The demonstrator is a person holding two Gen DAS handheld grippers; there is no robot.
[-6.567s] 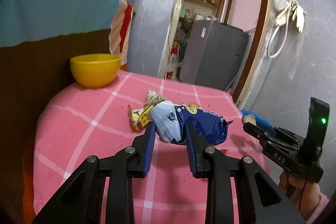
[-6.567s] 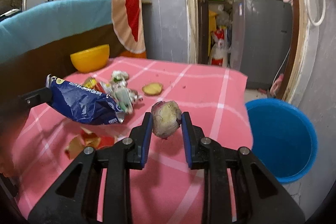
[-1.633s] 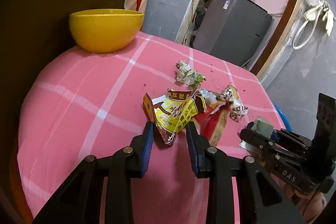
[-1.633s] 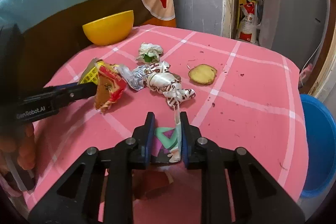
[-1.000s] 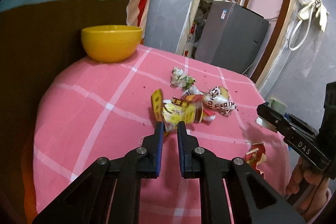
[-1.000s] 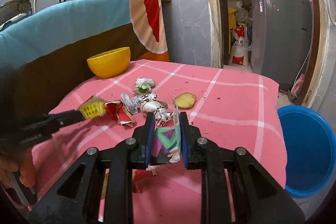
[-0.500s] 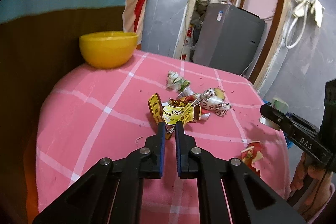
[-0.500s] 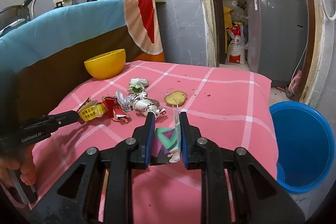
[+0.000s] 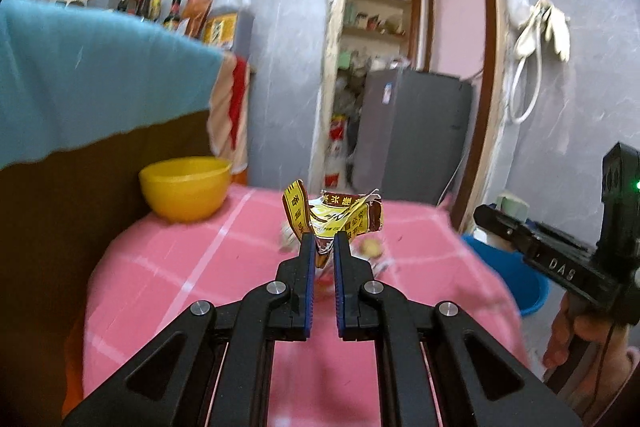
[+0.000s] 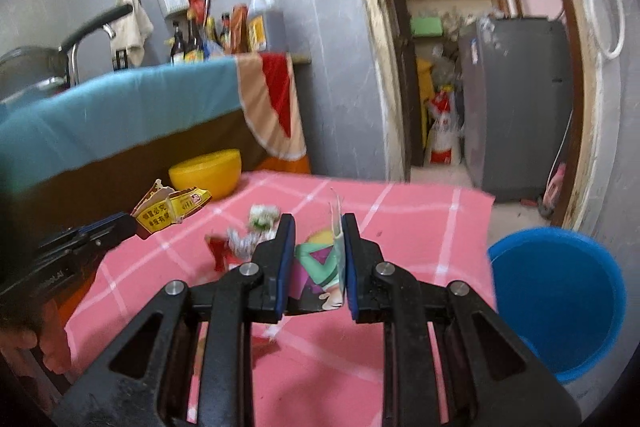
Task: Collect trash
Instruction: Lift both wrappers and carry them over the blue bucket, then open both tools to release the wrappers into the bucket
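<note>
My left gripper [image 9: 324, 247] is pinching the yellow wrapper [image 9: 334, 217] by one corner above the pink table [image 9: 168, 279]; my right gripper [image 10: 318, 259] is squeezing a small carton [image 10: 320, 263]. Either might be slipping before the blue bucket [image 10: 560, 291].

Bowl [image 10: 206, 171] at table's [image 10: 400, 211] far left, bucket [image 10: 556, 299] right of table

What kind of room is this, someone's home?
Most likely a lived-in home kitchen. Sauce and oil bottles crowd a counter by a tap, a grey fridge stands in the doorway, and snack wrappers litter a table with a pink checked cloth.
</note>
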